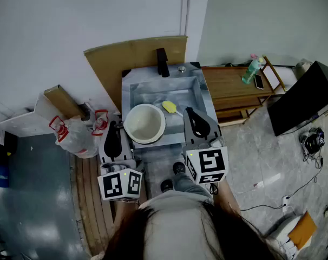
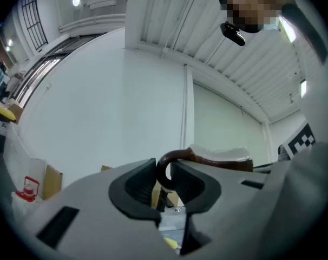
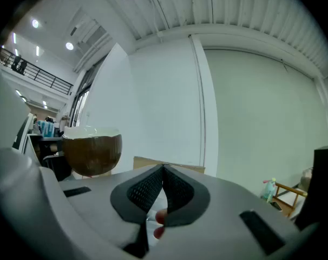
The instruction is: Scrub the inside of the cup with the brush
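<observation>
**Cup** (image 1: 145, 123): brown outside, white inside, mouth up, over the front left of the sink (image 1: 132, 89). Whether it rests on the basin or is held clear cannot be told. The inside looks plain white, with no foam or water to be made out.

**Handle** (image 2: 165, 169): a brown loop, pinched between the jaws of the left gripper (image 2: 164, 173). The cup's rim (image 2: 221, 157) stands just to that gripper's right.

**Brush** (image 1: 169, 107): yellow, lying in the sink just beside the cup's far right edge. It is apart from the cup and nothing holds it.

**Right gripper** (image 3: 163, 173): jaws pressed together at the tips, with nothing seen between them. A small reddish spot shows low in the gap and cannot be identified. The gripper sits at the sink's right rim, near the brush. Its view shows the cup (image 3: 92, 153) off to the left.

**Faucet** (image 1: 162, 63): black, at the back of the sink.

**Progress:** the cup is secured. The brush is not yet picked up, so scrubbing appears not to have begun. Left to do: grasp the brush, bring it into the cup and scrub.
</observation>
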`<state>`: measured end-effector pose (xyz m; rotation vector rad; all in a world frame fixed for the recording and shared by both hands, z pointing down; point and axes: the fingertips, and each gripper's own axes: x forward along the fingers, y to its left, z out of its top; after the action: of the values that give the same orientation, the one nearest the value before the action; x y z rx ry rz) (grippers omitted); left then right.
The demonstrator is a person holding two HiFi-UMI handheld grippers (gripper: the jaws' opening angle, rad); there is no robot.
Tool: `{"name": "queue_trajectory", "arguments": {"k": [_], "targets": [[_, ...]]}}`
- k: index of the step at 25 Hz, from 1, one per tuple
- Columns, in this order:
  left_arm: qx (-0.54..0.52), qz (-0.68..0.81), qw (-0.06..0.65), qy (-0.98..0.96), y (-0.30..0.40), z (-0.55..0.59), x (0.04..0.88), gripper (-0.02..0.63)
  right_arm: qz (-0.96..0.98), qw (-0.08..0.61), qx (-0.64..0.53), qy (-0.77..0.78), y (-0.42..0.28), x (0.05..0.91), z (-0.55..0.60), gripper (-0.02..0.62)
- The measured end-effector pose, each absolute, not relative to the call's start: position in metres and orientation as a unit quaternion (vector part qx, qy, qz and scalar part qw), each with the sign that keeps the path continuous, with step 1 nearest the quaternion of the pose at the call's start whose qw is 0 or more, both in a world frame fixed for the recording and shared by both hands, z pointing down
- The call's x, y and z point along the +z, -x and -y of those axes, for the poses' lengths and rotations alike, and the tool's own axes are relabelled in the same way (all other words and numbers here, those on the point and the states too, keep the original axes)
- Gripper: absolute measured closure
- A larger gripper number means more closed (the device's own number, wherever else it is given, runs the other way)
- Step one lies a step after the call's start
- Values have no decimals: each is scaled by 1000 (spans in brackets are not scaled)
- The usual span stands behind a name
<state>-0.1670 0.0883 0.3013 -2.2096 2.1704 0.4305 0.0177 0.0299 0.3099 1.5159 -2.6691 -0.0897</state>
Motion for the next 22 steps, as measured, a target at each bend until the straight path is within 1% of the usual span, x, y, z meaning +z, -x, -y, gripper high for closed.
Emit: {"name": "queue_trajectory", "arguments": {"k": [7,22], "targets": [[138,-697,7,704,165,-64,304,523,873,44,-26,-486,-17,319,-8,571],[126,-707,4,696,161,-1,313,523,886,92,11,-454,-19,359,58,569]]}}
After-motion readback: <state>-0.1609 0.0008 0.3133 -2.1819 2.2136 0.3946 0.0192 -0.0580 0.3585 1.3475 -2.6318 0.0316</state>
